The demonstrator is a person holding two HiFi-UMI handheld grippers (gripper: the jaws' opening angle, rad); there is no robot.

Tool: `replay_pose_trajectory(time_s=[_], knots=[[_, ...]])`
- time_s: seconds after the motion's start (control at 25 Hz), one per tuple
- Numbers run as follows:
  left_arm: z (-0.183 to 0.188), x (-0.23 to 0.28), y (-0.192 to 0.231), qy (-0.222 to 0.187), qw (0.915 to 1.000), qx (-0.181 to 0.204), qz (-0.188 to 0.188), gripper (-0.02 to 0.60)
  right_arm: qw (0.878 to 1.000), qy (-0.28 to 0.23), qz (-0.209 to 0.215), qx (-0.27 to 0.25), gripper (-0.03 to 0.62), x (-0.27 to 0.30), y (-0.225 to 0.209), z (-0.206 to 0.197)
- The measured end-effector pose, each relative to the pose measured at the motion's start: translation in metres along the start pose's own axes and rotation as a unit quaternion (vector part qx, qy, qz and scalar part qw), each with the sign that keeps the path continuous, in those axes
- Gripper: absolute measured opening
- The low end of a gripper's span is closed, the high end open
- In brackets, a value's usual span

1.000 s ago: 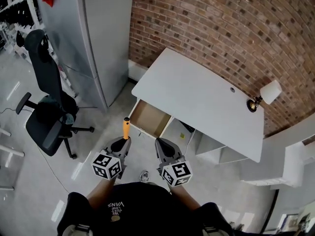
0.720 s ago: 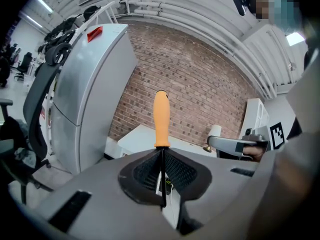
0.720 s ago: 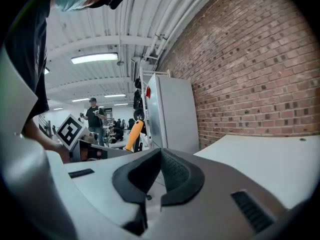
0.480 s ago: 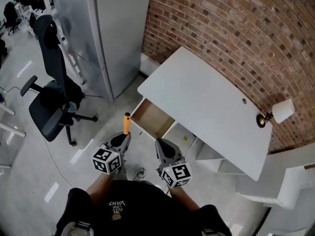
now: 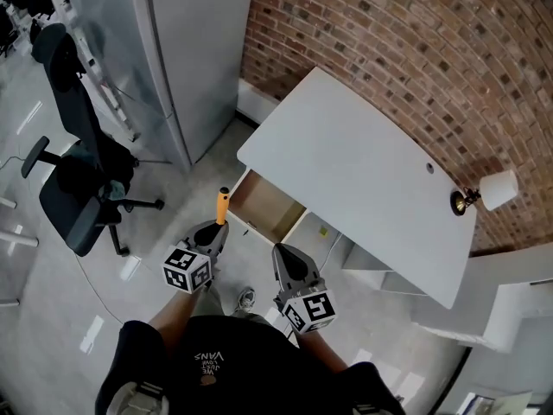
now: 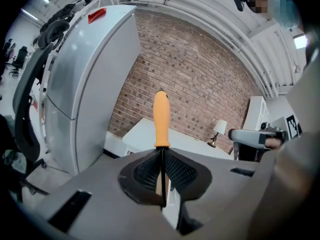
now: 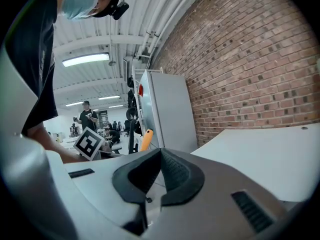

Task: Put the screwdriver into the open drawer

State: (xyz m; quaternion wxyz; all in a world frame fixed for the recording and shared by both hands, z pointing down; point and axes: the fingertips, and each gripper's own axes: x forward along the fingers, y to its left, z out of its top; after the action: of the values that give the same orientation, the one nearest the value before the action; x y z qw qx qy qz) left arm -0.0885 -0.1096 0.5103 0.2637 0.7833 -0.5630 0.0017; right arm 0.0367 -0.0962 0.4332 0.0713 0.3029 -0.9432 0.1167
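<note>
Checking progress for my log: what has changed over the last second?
Hardly anything: the head view shifted slightly. The left gripper stays shut on the screwdriver, short of the open drawer; the right gripper stays shut and empty. Nothing taken or released.

The drawer (image 5: 263, 206) juts from the desk's (image 5: 346, 167) left front; a lamp (image 5: 484, 192) sits on its right end. A refrigerator (image 5: 173, 59) stands left, then an office chair (image 5: 78, 175). The left gripper (image 5: 216, 228) holds the screwdriver (image 5: 222, 207) just left of the drawer
</note>
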Motion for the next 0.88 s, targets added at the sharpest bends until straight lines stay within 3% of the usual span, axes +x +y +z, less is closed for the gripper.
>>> replay_pose_trajectory(time_s=[0.52, 0.88], knots=[[-0.065, 0.086, 0.059, 0.059, 0.998, -0.021, -0.007, 0.021, 0.998, 0.04, -0.037, 0.016, -0.003, 0.031, -0.029, -0.043], [-0.121, 0.152, 0.093, 0.136, 0.9901, 0.013, -0.03, 0.021, 0.994, 0.072, -0.07, 0.039, -0.003, 0.045, -0.052, -0.084]])
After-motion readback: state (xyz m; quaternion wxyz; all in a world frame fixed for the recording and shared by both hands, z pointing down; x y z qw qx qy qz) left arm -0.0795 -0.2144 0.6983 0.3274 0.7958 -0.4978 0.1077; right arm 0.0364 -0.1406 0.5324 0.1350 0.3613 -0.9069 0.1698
